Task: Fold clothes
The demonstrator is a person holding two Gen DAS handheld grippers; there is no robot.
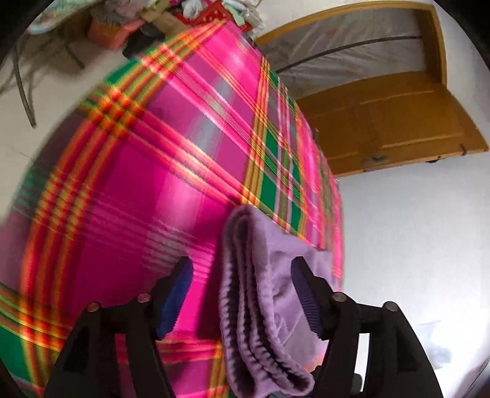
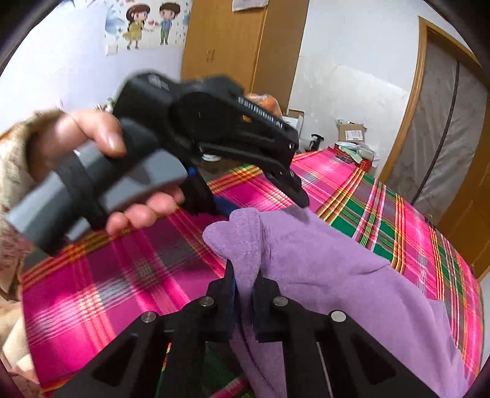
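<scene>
A purple fleece garment (image 2: 337, 275) hangs above a bed covered with a pink, green and orange plaid spread (image 2: 122, 275). My right gripper (image 2: 245, 272) is shut on an upper fold of it. In the left wrist view the garment (image 1: 263, 281) hangs in stacked folds between the fingers of my left gripper (image 1: 242, 266), nearer the right pad. That gripper is open and its pads do not press the cloth. The right wrist view shows the left gripper (image 2: 254, 202) held in a hand (image 2: 92, 131), its fingers spread just above the garment's top edge.
The plaid spread (image 1: 153, 153) fills most of the left wrist view. A wooden door (image 1: 382, 128) stands open beyond the bed. Cardboard boxes (image 2: 349, 131) and a wooden wardrobe (image 2: 229, 39) stand at the far side. Piled clutter (image 1: 153, 24) lies past the bed's end.
</scene>
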